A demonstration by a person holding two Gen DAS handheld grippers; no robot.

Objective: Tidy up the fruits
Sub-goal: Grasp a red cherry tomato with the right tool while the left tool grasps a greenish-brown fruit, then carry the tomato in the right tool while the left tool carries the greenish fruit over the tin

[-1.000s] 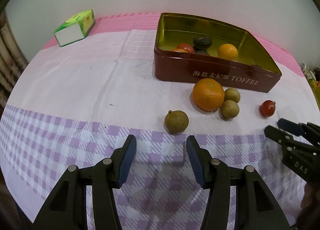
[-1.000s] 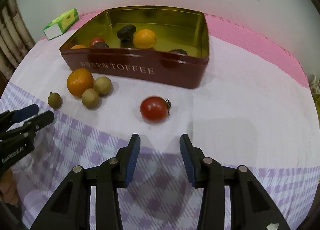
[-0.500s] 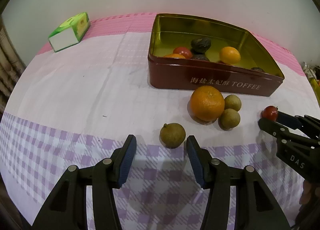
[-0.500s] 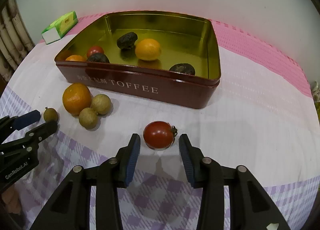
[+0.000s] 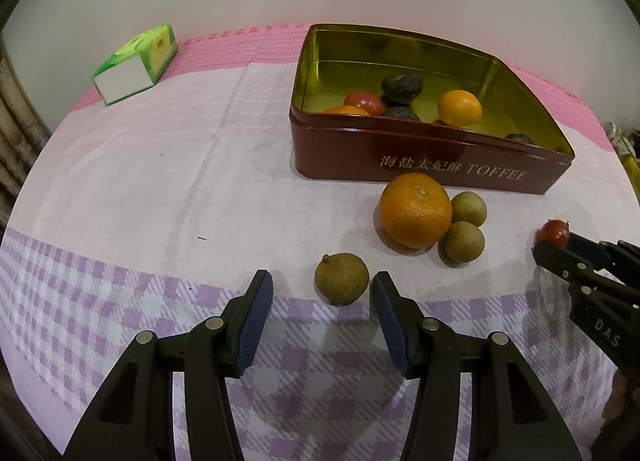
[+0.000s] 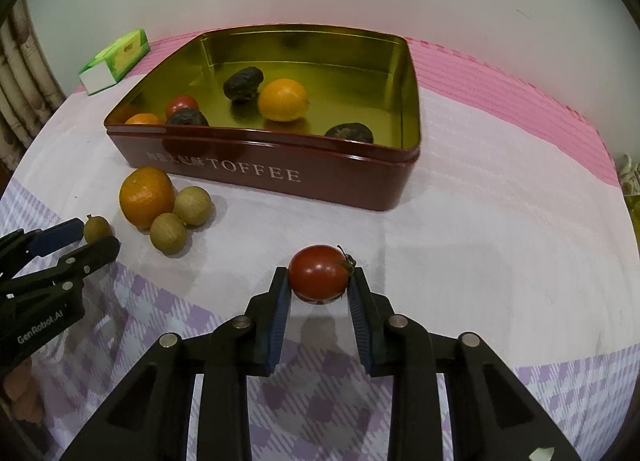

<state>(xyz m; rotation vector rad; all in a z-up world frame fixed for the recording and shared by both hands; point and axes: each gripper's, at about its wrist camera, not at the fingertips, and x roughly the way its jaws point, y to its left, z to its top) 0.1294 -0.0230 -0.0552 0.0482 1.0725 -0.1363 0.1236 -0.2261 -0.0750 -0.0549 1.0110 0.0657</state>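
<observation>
The cherry tomato (image 6: 318,272) sits on the table's cloth toward the near edge, out in front of the toffee tin (image 6: 280,175), and the right tongs (image 6: 319,281) have just been closing on it: both blue pads now press its sides, so the grab looks made. The step in hand reads as picking up loose fruit to drop into the tin, which already holds an orange, a tomato and some dark wrinkled fruits. Next the tomato needs lifting clear of the tin's front wall and carrying over its gold floor before release; it is soft, so a gentle squeeze suits it.

Further toward the left edge, the left tongs (image 5: 322,303) stand partly open around a small brown longan (image 5: 341,278), their pads on either side but not touching it. They need to close on it. A large orange (image 5: 415,209) and two more longans (image 5: 464,241) wait by the tin.
</observation>
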